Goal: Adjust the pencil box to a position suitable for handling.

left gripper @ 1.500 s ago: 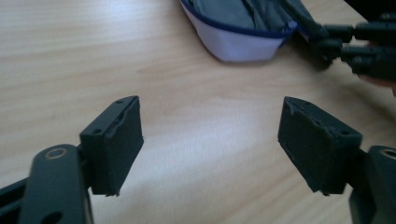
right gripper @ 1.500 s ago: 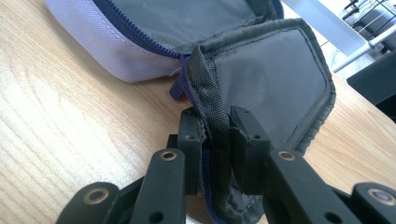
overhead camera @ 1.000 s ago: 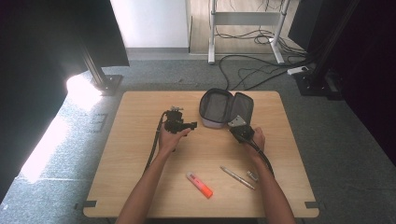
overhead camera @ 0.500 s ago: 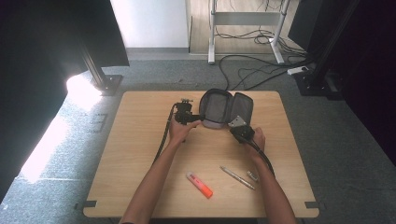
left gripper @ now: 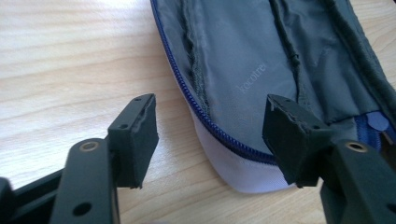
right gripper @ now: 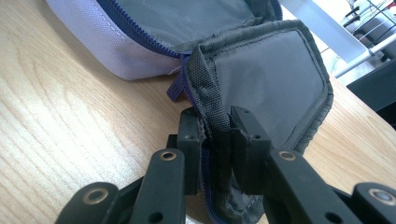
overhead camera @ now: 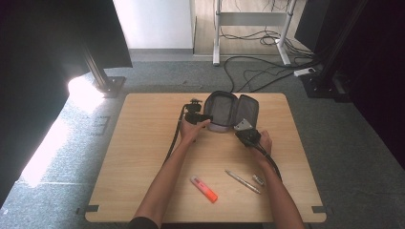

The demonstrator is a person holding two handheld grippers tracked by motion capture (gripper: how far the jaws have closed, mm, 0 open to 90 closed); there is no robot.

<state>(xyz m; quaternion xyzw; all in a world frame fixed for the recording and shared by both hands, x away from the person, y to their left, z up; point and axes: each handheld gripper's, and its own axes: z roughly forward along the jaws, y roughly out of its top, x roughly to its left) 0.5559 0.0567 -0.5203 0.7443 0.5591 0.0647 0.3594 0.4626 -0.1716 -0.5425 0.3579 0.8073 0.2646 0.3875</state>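
An open grey pencil case [overhead camera: 224,110] lies at the far middle of the wooden table [overhead camera: 143,157], its two halves spread apart and its lining facing up. The right gripper [right gripper: 215,140] pinches the rim of the case's right flap [right gripper: 266,84] between its jaws, pads pressed on the fabric edge. The left gripper [left gripper: 210,135] sits at the case's left edge; its jaws have just been closing but stand spread, one on the table side and one over the lining, with the blue zipper [left gripper: 187,88] rim between them, untouched. Near the person's side lie an orange marker [overhead camera: 204,188], a pen [overhead camera: 242,181] and a small cap [overhead camera: 258,180].
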